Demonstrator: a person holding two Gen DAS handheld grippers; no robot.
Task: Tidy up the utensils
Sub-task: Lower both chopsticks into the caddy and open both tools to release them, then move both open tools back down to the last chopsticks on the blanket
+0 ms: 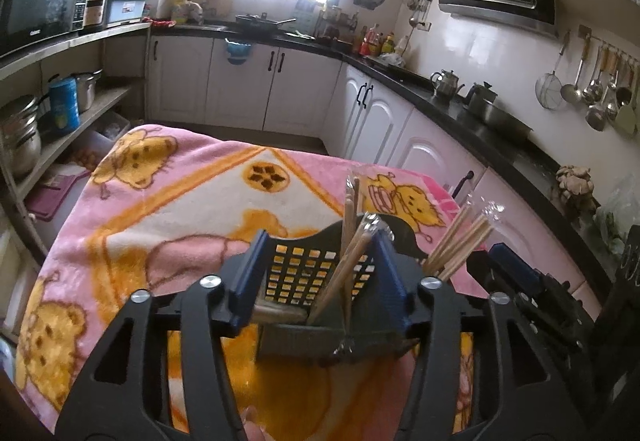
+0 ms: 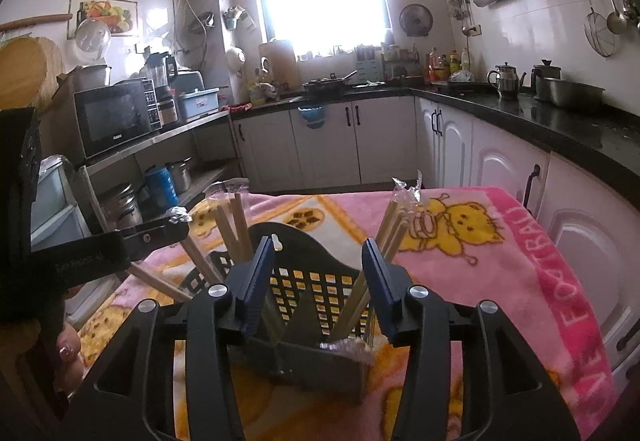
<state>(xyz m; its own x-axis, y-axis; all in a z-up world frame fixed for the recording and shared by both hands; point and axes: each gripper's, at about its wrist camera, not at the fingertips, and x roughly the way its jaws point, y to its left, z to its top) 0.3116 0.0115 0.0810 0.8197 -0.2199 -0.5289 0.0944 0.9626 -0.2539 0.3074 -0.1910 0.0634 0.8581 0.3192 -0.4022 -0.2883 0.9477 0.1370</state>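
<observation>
Left wrist view: a black perforated plastic utensil basket holding wrapped wooden chopsticks is seen on the pink cartoon blanket, between the released left gripper. The right gripper is likewise spread apart.

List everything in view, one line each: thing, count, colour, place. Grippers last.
utensil holder: one, black, perforated, on the blanket in front of both grippers
chopsticks: several wrapped bundles, tan wood, standing tilted in the holder's compartments
blanket: one, pink and orange with bear print, covering the table
microwave: one, black, on the left shelf
kettles: two, metal, on the right counter
ladles and strainer: several, metal, hanging on the right wall
left gripper: black with blue pads, open around the holder
right gripper: black with blue pads, open around the holder
</observation>
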